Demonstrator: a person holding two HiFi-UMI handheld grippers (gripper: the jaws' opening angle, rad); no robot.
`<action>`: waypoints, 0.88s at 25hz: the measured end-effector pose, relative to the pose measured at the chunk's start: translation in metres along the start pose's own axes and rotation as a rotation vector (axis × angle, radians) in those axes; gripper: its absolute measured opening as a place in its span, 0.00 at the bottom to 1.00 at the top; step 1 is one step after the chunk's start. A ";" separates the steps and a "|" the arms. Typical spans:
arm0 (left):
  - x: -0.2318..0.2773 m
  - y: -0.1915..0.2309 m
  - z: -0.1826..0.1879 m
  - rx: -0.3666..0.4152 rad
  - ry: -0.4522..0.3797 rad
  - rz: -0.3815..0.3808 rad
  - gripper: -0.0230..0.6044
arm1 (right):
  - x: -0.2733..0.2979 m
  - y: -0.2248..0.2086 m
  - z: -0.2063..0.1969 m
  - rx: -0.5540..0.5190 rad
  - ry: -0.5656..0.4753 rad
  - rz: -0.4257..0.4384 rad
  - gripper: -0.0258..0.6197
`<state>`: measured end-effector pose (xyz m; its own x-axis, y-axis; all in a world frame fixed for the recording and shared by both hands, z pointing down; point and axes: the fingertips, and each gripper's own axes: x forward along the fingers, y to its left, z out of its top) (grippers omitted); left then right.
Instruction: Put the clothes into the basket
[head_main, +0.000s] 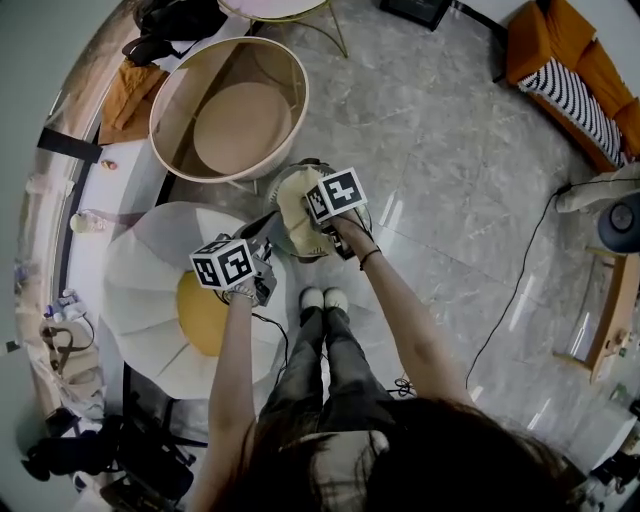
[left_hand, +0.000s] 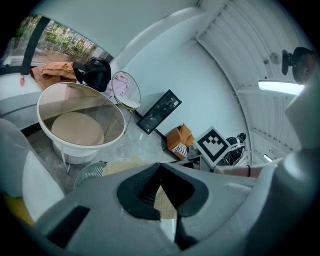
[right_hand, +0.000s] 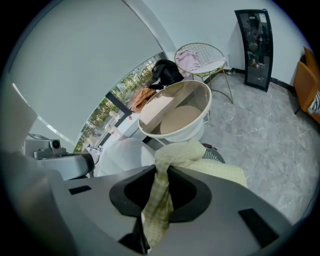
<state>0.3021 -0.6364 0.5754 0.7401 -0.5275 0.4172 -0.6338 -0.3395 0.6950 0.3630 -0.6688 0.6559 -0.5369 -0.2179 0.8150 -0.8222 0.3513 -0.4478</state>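
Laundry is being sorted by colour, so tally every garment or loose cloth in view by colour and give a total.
Pale yellow checked cloth: 1
Orange garment: 1
Pink cloth: 1
Total: 3

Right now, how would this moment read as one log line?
left tongs: shut on checked cloth | right tongs: shut on checked cloth | checked cloth: bunched over wire basket
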 end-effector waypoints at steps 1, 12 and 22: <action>0.004 0.003 0.000 0.000 0.005 -0.002 0.05 | 0.004 -0.002 0.000 0.005 0.003 0.007 0.13; 0.028 0.029 -0.015 -0.021 0.046 -0.010 0.05 | 0.043 -0.025 -0.011 0.044 0.002 -0.002 0.20; 0.033 0.052 -0.030 -0.054 0.065 -0.004 0.05 | 0.062 -0.029 -0.013 0.077 -0.029 0.002 0.23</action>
<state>0.3007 -0.6478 0.6432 0.7566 -0.4738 0.4506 -0.6193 -0.2982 0.7263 0.3562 -0.6806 0.7243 -0.5426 -0.2445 0.8036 -0.8328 0.2813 -0.4767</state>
